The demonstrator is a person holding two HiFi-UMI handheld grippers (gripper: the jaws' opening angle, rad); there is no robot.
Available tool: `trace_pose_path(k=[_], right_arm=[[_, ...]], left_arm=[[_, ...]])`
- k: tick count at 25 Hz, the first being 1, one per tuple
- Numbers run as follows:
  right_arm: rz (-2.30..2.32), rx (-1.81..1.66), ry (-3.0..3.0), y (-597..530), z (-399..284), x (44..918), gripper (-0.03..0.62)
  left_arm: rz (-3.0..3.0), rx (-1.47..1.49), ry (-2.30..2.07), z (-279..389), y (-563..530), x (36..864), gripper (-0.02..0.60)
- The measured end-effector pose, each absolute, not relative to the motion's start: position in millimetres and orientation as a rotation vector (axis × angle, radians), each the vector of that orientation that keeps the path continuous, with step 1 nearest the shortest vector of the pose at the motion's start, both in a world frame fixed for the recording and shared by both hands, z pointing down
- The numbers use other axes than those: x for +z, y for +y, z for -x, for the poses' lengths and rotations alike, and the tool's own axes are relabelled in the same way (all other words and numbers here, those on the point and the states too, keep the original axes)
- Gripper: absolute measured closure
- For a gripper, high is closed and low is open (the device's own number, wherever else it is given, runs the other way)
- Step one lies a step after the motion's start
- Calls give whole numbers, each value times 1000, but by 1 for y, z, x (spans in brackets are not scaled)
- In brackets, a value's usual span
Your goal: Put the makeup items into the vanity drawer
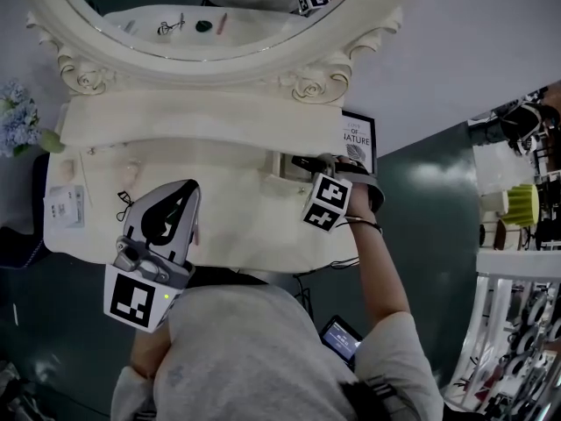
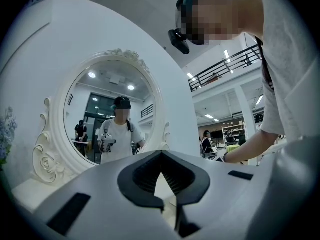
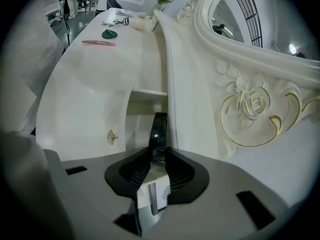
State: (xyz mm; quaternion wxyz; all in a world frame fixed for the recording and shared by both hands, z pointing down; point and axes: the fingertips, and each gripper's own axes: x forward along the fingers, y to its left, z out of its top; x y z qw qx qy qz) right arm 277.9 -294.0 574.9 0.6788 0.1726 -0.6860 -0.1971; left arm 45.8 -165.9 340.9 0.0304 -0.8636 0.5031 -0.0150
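Observation:
My right gripper [image 1: 308, 167] [image 3: 159, 151] is shut on a thin black makeup item [image 3: 159, 134], held edge-on. The item's far end reaches into the open vanity drawer [image 3: 145, 103] [image 1: 282, 167], beside its gold knob [image 3: 112, 136]. A white printed piece [image 3: 157, 194] shows low between the jaws. My left gripper [image 1: 188, 188] [image 2: 161, 155] hovers over the tabletop's front left, shut with nothing in it. A pink stick [image 3: 98, 43] [image 1: 198, 232], a green item [image 3: 109, 33] and a black looped item [image 1: 124, 202] lie on the tabletop.
The cream vanity [image 1: 237, 209] carries an oval mirror [image 1: 202, 7] with carved roses behind a raised shelf [image 1: 202, 117]. A framed sign [image 1: 358, 139] stands at its right end and blue flowers [image 1: 16, 117] at its left. A white card [image 1: 66, 204] lies front left.

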Motion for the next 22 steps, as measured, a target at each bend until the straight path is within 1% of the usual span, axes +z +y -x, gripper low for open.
trace_pose_path(k=[9, 16, 22], right_arm=[[-408, -360, -1612, -292, -276, 579, 494], [-451, -250, -1705, -290, -278, 569, 457], [-500, -183, -1784, -290, -277, 554, 458]], left_arm=[[2651, -41, 1580, -41, -166, 342, 568], [2649, -30, 1586, -40, -164, 343, 568], [2649, -23, 1592, -36, -162, 342, 568]])
